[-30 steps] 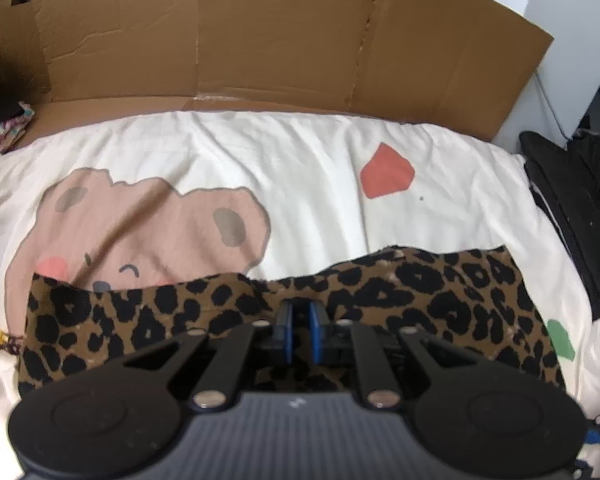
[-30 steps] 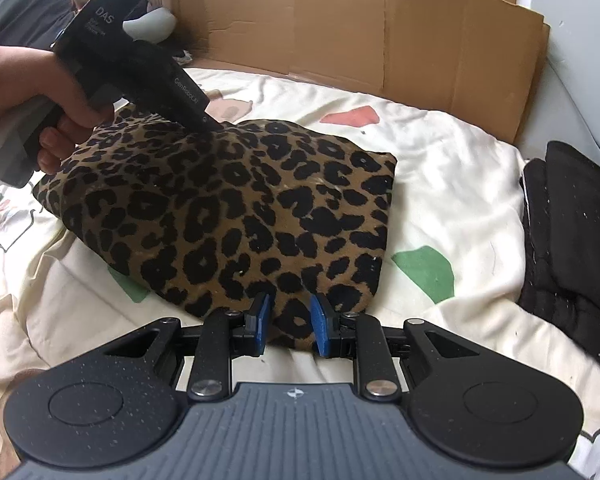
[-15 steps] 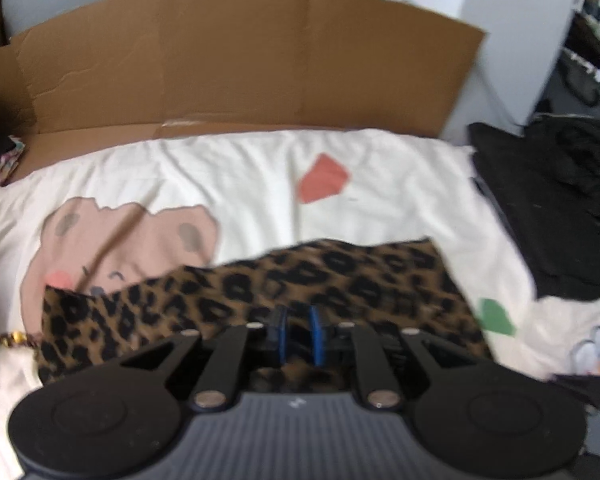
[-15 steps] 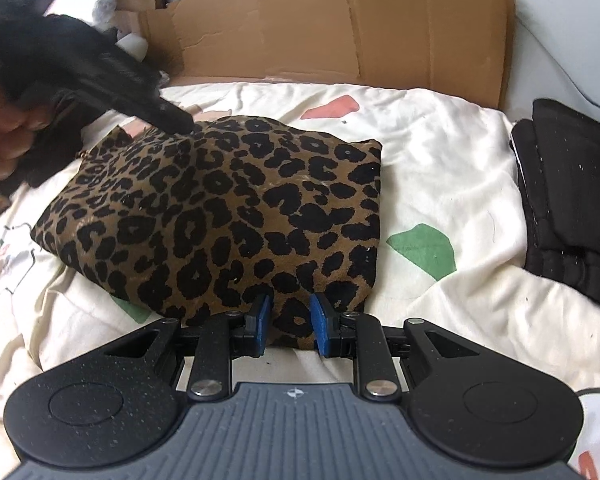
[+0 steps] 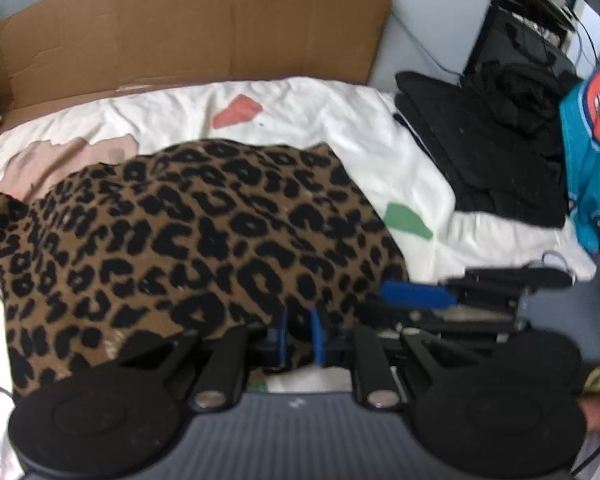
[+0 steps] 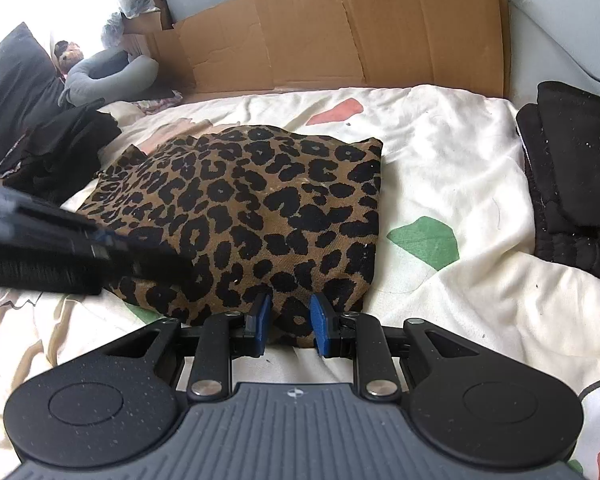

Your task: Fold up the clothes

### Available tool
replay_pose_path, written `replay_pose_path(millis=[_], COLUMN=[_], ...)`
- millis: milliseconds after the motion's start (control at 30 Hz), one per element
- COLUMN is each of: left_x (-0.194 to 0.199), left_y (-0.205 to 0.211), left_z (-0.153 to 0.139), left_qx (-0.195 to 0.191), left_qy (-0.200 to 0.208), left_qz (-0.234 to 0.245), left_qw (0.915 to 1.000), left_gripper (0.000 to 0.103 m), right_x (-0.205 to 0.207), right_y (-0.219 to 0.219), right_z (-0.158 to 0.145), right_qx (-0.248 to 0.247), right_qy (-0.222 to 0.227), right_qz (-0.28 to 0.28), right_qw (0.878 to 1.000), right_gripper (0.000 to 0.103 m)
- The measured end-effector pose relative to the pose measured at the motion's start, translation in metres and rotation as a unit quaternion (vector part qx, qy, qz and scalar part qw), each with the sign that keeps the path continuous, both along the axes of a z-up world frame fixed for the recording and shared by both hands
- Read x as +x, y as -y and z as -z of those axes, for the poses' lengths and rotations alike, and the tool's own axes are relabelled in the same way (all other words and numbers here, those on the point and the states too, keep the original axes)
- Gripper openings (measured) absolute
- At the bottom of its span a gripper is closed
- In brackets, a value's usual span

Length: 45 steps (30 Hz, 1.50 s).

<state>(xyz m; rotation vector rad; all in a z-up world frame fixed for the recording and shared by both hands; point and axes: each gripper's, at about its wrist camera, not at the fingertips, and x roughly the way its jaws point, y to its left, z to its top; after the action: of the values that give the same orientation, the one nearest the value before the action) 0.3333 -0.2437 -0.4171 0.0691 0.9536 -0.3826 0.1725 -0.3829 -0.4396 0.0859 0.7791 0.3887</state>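
Since one second earlier, the left gripper (image 5: pixel 298 334) has travelled from the far edge of the leopard-print garment (image 5: pixel 188 240) to its near right corner, beside the right gripper (image 6: pixel 287 322); the garment now lies doubled over, covering more of the bear print on the bedsheet (image 5: pixel 308 120). Left gripper: jaws narrowly parted, with a fold of leopard fabric pinched between the blue pads. Right gripper: jaws somewhat wider, closed on the near corner of the same garment. In the right wrist view the left gripper (image 6: pixel 156 258) appears as a dark blurred bar reaching in from the left onto the fabric. Garment position: centre of the bed, folded edge toward the right. Cardboard (image 6: pixel 340 32) stands along the far side; a stack of black clothes (image 6: pixel 572 176) lies to the right, apart from the garment.
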Motion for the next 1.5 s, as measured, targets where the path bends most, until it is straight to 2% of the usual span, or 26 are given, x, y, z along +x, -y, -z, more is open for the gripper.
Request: replay_pose_path(millis=[200, 533, 767, 967, 1333, 1500], left_x=[-0.008, -0.008, -0.003, -0.003, -0.001, -0.001], left_y=[-0.002, -0.037, -0.061, -0.084, -0.132, -0.138], left_z=[0.013, 0.012, 0.009, 0.007, 0.009, 0.004], left_qx=[0.033, 0.054, 0.059, 0.076, 0.094, 0.102], left_qy=[0.006, 0.004, -0.008, -0.012, -0.039, -0.048], left_qz=[0.016, 0.019, -0.024, -0.042, -0.137, -0.128], left_qw=[0.9993, 0.9984, 0.9979, 0.9961, 0.9853, 0.9854], left_gripper=[0.015, 0.011, 0.003, 0.003, 0.003, 0.003], right_x=[0.001, 0.001, 0.002, 0.003, 0.004, 0.003], right_y=[0.0, -0.003, -0.004, -0.005, -0.005, -0.01], right_z=[0.0, -0.001, -0.001, -0.002, -0.002, -0.009], right_qx=[0.003, -0.005, -0.007, -0.01, -0.01, -0.021], right_qy=[-0.002, -0.001, -0.002, -0.004, -0.009, -0.012], right_qz=[0.0, -0.002, -0.002, -0.005, 0.003, 0.014], right_qw=[1.0, 1.0, 1.0, 1.0, 1.0, 1.0], right_gripper=[0.028, 0.028, 0.028, 0.028, 0.028, 0.028])
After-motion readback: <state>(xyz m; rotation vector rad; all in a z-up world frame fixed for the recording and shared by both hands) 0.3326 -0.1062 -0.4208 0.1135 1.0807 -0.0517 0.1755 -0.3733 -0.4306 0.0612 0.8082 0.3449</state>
